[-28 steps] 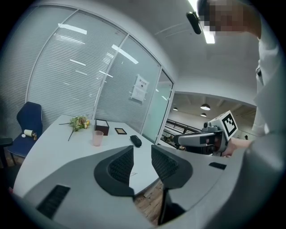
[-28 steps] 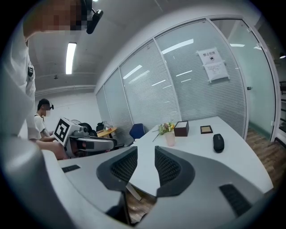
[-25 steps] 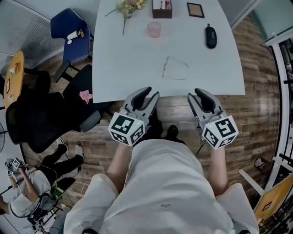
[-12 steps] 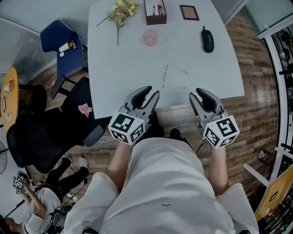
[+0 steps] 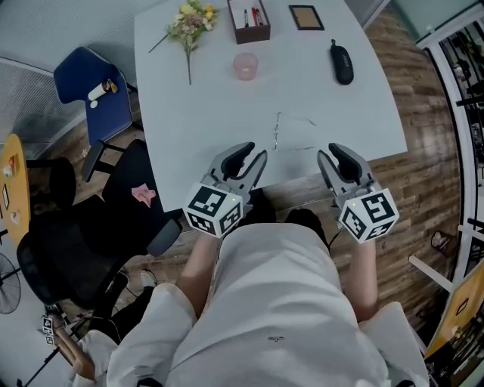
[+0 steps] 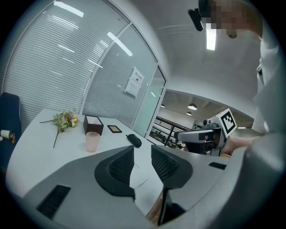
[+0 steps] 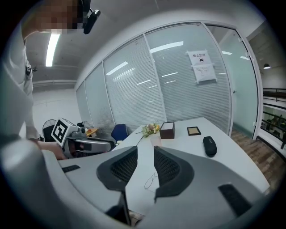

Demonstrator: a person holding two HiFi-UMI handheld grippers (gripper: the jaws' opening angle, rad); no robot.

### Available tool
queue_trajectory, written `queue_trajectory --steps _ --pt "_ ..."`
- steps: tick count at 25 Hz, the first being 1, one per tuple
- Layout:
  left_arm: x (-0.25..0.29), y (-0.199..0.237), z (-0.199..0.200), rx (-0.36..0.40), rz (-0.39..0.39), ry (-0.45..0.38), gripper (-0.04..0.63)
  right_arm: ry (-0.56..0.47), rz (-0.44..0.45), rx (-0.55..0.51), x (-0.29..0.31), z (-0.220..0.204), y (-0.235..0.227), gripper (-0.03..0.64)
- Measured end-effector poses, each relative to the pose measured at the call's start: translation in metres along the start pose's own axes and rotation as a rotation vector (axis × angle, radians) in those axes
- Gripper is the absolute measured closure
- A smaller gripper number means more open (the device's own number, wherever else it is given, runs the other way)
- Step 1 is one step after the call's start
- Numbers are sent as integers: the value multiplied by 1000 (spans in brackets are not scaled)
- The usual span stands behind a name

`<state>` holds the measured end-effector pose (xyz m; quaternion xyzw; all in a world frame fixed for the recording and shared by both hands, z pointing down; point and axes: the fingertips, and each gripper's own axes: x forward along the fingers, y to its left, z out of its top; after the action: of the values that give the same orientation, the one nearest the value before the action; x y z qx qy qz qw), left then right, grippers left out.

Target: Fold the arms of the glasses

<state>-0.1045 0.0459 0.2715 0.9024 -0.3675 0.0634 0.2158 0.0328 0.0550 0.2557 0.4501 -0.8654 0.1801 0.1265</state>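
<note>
Thin wire-framed glasses (image 5: 290, 131) lie on the white table (image 5: 204, 113) near its front edge, arms unfolded. In the right gripper view the glasses (image 7: 151, 180) show just beyond the jaws. My left gripper (image 5: 251, 157) hovers over the table's front edge, left of the glasses and apart from them. It is open and empty, as the left gripper view confirms for the left gripper (image 6: 142, 154). My right gripper (image 5: 337, 156) hangs at the edge to the glasses' right, also open and empty. The gap between its jaws shows again in its own view, where the right gripper (image 7: 145, 156) holds nothing.
Farther back on the table are a pink cup (image 5: 245, 66), a black glasses case (image 5: 342, 60), a flower sprig (image 5: 185, 23), a brown pen box (image 5: 249, 19) and a small picture frame (image 5: 306, 17). A blue chair (image 5: 94, 79) and a black chair (image 5: 83, 249) stand to the left.
The table and glasses have come closer to both grippers as the person moved forward. Both grippers stay open and empty.
</note>
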Motion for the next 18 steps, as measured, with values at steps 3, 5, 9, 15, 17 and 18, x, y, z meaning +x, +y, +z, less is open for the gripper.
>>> queue_trajectory --steps 3,5,9,15,17,18 --pt "3 7 -2 -8 -17 12 468 17 -27 2 6 -1 -2 508" --pt "5 10 -6 -21 -24 22 468 31 -33 7 9 -4 -2 508" --pt "7 12 -18 -52 -43 52 468 65 -37 25 12 -15 -3 508" --pt "17 13 -37 -89 -45 103 468 99 -22 30 25 -26 -10 508" --pt "21 13 -43 -104 -36 119 468 111 -9 34 26 -29 -15 508" --pt "24 13 -44 -110 -29 126 468 116 -2 34 28 -30 -18 508"
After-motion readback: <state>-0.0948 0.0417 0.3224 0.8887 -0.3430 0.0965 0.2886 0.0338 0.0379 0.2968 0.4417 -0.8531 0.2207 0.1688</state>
